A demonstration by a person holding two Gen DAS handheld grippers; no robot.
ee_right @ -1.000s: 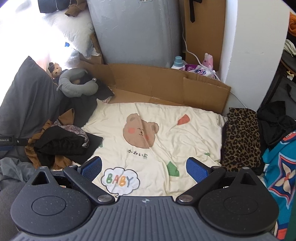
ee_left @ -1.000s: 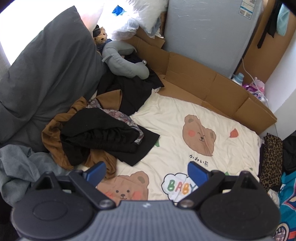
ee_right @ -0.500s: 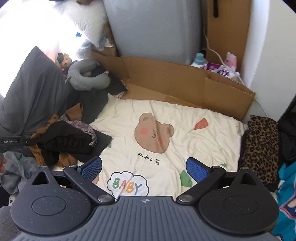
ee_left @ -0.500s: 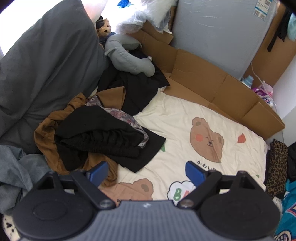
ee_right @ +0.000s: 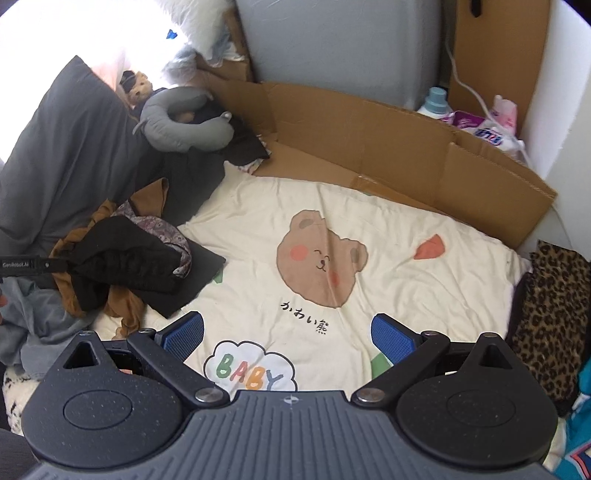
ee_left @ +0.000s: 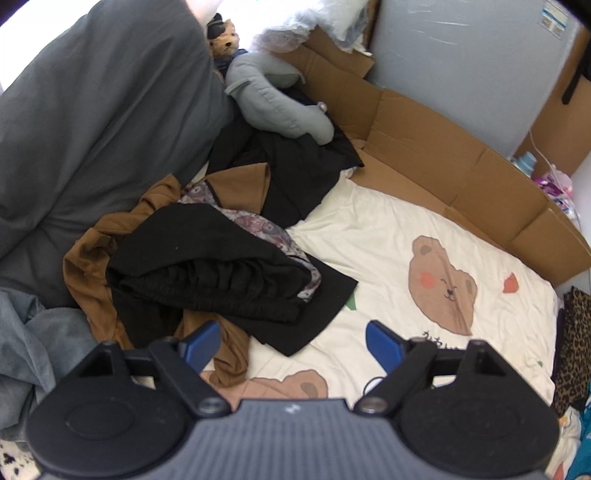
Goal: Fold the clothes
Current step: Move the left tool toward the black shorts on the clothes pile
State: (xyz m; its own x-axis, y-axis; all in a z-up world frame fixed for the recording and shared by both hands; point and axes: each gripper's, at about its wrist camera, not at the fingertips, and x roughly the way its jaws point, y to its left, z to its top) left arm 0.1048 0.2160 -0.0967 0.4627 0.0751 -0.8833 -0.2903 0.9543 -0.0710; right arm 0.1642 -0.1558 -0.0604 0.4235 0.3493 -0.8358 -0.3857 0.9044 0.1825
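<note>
Both tongs hang above a bed spread with a cream blanket (ee_right: 369, 206) printed with brown bears and a "BABY" cloud. The left tongs (ee_left: 291, 343) are released, blue pads wide apart with nothing between them, poised over the near edge of a heap of clothes (ee_left: 207, 266) that lies on the left side of the blanket. On top of that heap sits a black garment (ee_left: 218, 273) with a gathered waistband, over a patterned purple-grey piece (ee_left: 258, 225) and a brown garment (ee_left: 96, 251) that spills out to the left and near side. Farther back, more black clothing (ee_left: 295, 166) lies under a grey neck pillow (ee_left: 273, 107), with a small teddy bear (ee_left: 223, 35) beyond it. A large dark grey pillow (ee_left: 92, 122) leans along the left, and a grey-blue cloth (ee_left: 33, 339) is bunched at the near left. The right tongs (ee_right: 288, 338) are likewise released and empty, over the bare middle of the blanket, well apart from the heap. Flattened cardboard (ee_right: 388, 140) lines the far edge of the bed, with a bottle (ee_right: 436, 101) and packets behind it. A leopard-print cloth (ee_right: 554, 314) lies at the right edge.
</note>
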